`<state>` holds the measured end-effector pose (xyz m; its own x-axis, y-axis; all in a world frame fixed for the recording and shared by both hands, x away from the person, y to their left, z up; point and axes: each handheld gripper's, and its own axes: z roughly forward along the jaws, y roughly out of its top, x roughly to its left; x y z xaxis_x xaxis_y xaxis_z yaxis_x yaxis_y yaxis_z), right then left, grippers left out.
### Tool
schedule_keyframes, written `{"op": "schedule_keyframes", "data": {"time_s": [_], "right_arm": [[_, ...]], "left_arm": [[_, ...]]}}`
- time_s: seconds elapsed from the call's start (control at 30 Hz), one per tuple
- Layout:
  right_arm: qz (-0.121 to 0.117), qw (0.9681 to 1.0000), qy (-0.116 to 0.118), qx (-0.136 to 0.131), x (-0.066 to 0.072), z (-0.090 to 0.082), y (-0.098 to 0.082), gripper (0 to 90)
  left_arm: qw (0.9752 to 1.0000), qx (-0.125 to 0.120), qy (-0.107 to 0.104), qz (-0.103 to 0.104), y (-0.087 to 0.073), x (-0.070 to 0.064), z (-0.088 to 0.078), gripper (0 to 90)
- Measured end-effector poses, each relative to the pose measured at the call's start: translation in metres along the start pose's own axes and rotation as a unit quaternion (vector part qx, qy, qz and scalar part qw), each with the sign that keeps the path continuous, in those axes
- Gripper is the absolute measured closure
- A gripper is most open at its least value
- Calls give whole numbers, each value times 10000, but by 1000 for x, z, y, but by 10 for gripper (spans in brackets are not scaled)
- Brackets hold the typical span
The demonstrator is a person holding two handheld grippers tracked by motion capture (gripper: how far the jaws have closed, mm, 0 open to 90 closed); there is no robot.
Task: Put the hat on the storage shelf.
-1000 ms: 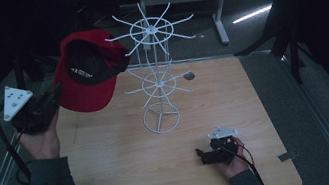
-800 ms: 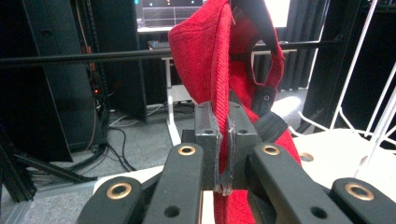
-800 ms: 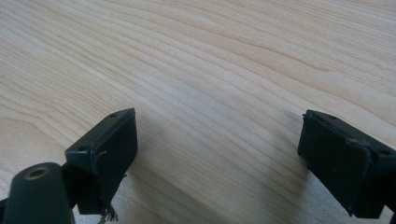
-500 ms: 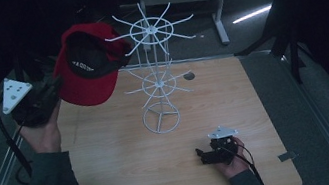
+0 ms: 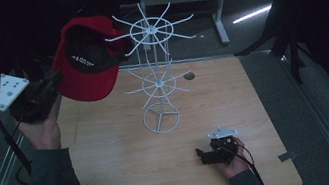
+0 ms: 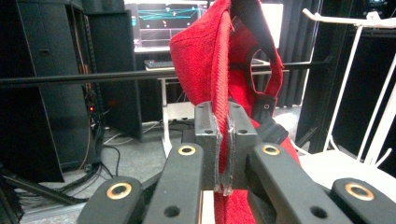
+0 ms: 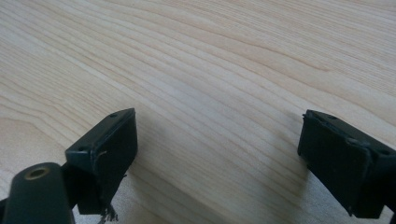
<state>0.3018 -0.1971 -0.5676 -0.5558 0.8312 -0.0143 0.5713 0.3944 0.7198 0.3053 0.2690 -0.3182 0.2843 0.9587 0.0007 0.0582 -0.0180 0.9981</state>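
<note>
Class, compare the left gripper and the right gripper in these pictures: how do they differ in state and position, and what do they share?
The left gripper is shut on the red cap; the right gripper has its jaws wide apart with nothing between them. The left gripper is raised beside the white wire rack; the right gripper sits low over the wooden table, near its front edge. Both are hand-held, with black jaws and a grey three-cornered plate on top.

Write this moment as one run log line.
left gripper: shut on red cap | right gripper: open, on table | wire rack: bare
</note>
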Motion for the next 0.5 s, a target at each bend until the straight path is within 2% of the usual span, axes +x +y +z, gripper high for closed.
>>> {"op": "schedule_keyframes", "data": {"time_s": [0.5], "right_arm": [[1, 10000, 1, 0, 0, 0, 0, 118]], "left_arm": [[9997, -211, -96, -21, 6, 0, -5, 865]]}}
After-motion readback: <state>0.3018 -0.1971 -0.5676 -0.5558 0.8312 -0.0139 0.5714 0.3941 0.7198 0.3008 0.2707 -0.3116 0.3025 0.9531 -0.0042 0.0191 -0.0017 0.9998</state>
